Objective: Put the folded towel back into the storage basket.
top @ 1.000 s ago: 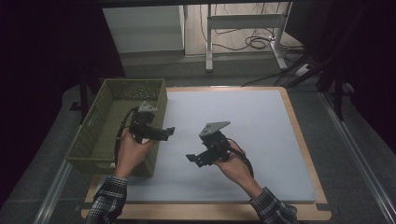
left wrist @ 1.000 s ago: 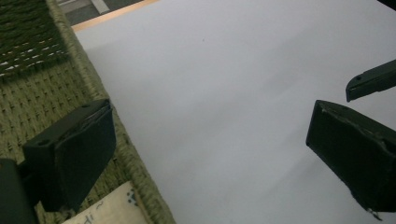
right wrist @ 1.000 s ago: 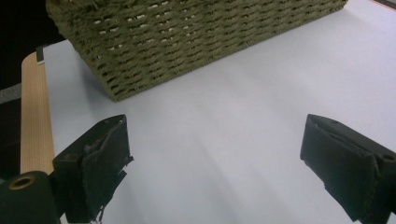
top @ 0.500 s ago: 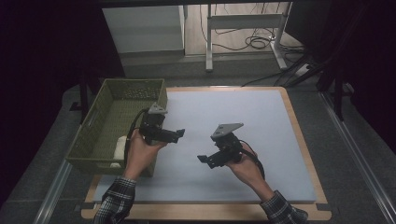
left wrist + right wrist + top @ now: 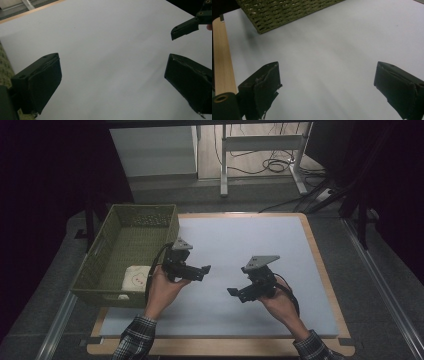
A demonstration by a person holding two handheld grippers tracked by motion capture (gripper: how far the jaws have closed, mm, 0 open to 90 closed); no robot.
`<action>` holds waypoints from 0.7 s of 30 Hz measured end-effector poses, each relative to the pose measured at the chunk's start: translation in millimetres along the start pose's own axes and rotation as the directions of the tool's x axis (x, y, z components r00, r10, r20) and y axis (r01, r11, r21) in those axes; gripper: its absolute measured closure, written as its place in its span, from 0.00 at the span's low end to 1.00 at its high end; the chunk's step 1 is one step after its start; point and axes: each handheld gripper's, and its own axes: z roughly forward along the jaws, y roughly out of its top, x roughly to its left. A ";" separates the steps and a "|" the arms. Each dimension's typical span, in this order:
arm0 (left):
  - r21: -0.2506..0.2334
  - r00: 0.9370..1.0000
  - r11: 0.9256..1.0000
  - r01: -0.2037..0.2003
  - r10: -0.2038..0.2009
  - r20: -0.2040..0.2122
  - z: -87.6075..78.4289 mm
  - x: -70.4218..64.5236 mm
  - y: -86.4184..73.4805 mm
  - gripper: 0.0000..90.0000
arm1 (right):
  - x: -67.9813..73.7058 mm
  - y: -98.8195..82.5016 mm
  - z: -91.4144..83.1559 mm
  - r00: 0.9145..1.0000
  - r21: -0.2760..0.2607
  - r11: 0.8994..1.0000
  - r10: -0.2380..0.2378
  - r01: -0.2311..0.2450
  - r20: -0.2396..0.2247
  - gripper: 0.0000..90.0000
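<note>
High view, L to R: green basket (image 5: 107, 251) w/ white pouch (image 5: 136, 277) lying inside, near corner. Left gripper (image 5: 202, 270) just beside basket, jaws wide, empty. Right gripper (image 5: 234, 291) over white mat (image 5: 260, 235), jaws wide, empty. Tip: for a clean grab, come down on pouch from above, clear of basket wall.

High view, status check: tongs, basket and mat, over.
Left tongs open, empty, beside basket. Right tongs open, empty, over the mat. White item lies in basket. Nothing in the way.
</note>
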 end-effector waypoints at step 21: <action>0.001 0.998 0.999 -0.052 0.052 0.035 16.5 -36.3 -29.5 0.02 | -18.1 -40.2 -28.5 0.998 0.019 0.999 0.043 -0.044 0.048 0.08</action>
